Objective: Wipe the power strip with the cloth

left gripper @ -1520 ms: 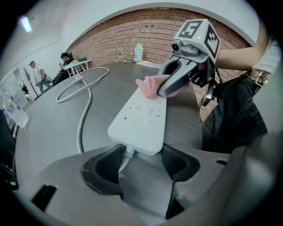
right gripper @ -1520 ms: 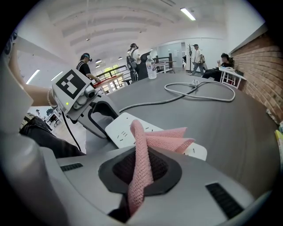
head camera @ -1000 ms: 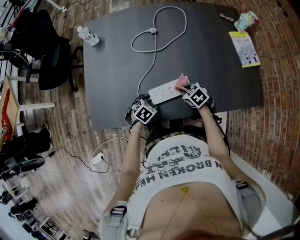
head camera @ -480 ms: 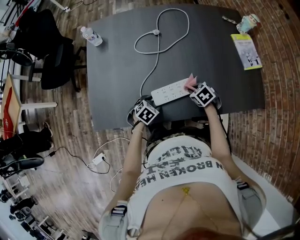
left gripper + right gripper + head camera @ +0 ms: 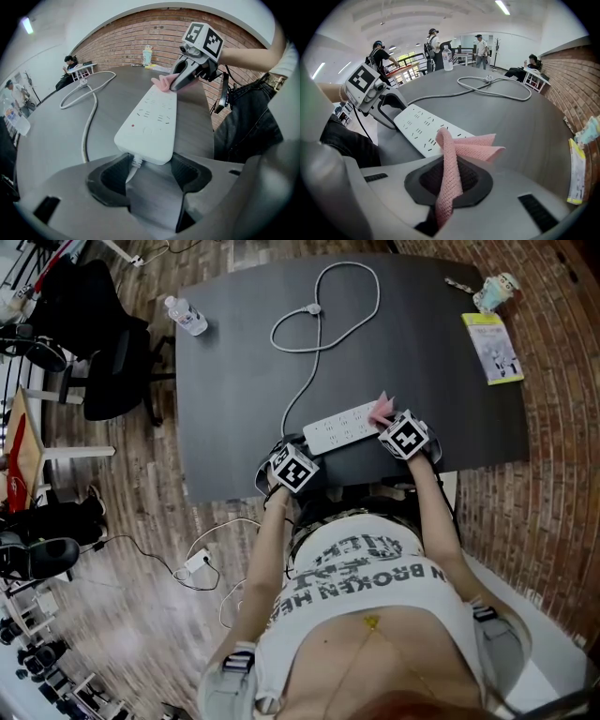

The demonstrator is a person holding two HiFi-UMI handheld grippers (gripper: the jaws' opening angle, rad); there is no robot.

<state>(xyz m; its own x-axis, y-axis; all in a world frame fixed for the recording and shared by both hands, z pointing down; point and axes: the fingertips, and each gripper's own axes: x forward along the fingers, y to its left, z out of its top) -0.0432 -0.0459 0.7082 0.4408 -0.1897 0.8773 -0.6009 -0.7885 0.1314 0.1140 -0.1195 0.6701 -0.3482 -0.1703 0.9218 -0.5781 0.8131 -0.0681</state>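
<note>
Looking down from the head view, your dark table [image 5: 422, 352] had the white power strip [image 5: 342, 427] lying near its front edge, angled a bit, with its cable [image 5: 314, 324] looping away toward the far side. Your left gripper [image 5: 298, 448] sat at the strip's cord end and your right gripper [image 5: 384, 420] at the other end, with the pink cloth [image 5: 381, 410] resting on that end of the strip. A water bottle [image 5: 186, 315] stood at the far left corner, and a cup [image 5: 494, 285] and a booklet [image 5: 492, 348] lay at the far right, well apart from the strip. In the left gripper view, your jaws were spread, and the strip's cord end sat right between their tips, lying flat on the table. I honestly couldn't tell if the pads actually pressed on its sides. Past the far end of the strip you could see the other gripper with the cloth draped onto the strip's top. In the right gripper view, your jaws were pressed together on the cloth. It was pinched in a fold between the pads, with loose flaps sticking out ahead and touching the near end of the strip. The left gripper sat at the strip's far end in that view. A few people [image 5: 431, 40] stood in the background beyond the table.
</note>
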